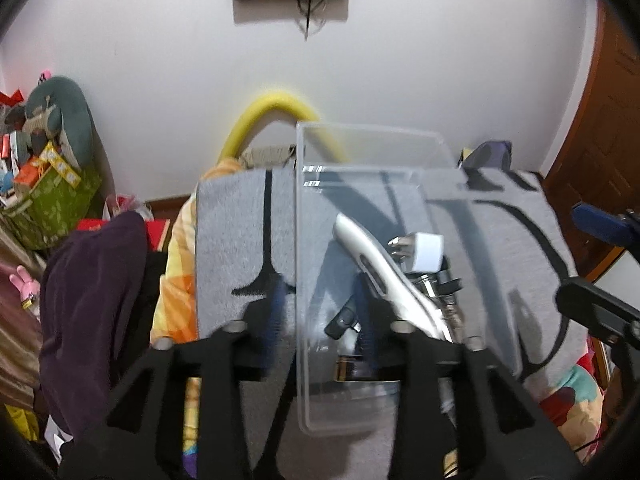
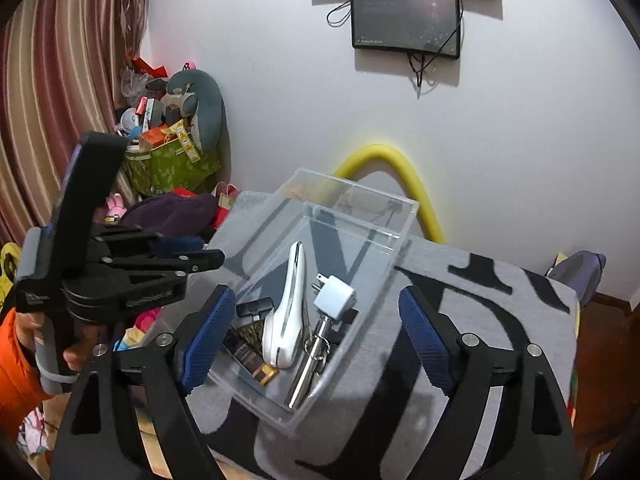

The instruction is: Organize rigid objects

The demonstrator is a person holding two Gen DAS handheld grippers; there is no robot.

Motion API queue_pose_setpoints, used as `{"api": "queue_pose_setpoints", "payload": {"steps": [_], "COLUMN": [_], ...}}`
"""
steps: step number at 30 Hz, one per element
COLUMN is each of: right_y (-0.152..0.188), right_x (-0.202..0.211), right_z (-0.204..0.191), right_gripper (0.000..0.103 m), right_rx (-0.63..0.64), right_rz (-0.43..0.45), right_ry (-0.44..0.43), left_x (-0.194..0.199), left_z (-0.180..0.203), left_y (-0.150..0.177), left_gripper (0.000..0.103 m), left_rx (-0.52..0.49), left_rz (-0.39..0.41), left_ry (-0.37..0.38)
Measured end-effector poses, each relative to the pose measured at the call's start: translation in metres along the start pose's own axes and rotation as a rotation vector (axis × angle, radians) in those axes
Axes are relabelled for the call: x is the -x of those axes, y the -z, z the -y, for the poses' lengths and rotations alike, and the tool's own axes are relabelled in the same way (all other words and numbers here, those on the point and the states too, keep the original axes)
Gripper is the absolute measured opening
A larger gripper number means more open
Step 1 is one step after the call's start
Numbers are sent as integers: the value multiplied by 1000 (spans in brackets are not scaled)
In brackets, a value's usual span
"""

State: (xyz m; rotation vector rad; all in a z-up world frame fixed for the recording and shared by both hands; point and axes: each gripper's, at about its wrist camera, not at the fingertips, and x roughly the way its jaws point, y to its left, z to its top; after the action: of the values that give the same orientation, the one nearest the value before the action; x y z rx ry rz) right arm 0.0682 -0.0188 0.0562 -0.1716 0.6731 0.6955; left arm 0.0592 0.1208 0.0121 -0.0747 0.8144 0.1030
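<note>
Your left gripper (image 1: 322, 312) straddles the clear box's (image 2: 404, 216) near wall, ribbed blue pads part open and not pinching it, so far as the blur shows. Your right gripper (image 2: 316, 340) gapes wide, holding nothing, hanging over the box. Inside lie a glossy white trimmer (image 2: 286, 316), a white plug (image 2: 335, 297), a chrome rod (image 2: 310, 368) and small dark pieces, on the grey black-patterned mat (image 2: 500, 300). No readable writing.

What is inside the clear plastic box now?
In the clear box: a white curved device, a white plug adapter, a metal rod with key ring, a small black piece and a dark brown bar. Anything beneath them is hidden.
</note>
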Motion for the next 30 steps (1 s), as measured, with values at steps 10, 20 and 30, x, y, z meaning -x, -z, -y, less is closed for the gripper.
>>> {"api": "queue_pose_setpoints", "payload": {"steps": [10, 20, 30], "right_y": [33, 74, 95], "right_x": [35, 54, 56], "right_z": [11, 8, 15], "right_gripper": [100, 103, 103], "right_rx": [-35, -28, -99], "right_rz": [51, 68, 46], "right_ry": [39, 87, 99], "left_x": [56, 70, 71], "left_z": [24, 49, 62], "left_y": [30, 68, 85], "left_gripper": [79, 89, 90], "left_rx": [-28, -43, -53], "left_rz": [180, 254, 264], "left_ry": [93, 139, 155]}}
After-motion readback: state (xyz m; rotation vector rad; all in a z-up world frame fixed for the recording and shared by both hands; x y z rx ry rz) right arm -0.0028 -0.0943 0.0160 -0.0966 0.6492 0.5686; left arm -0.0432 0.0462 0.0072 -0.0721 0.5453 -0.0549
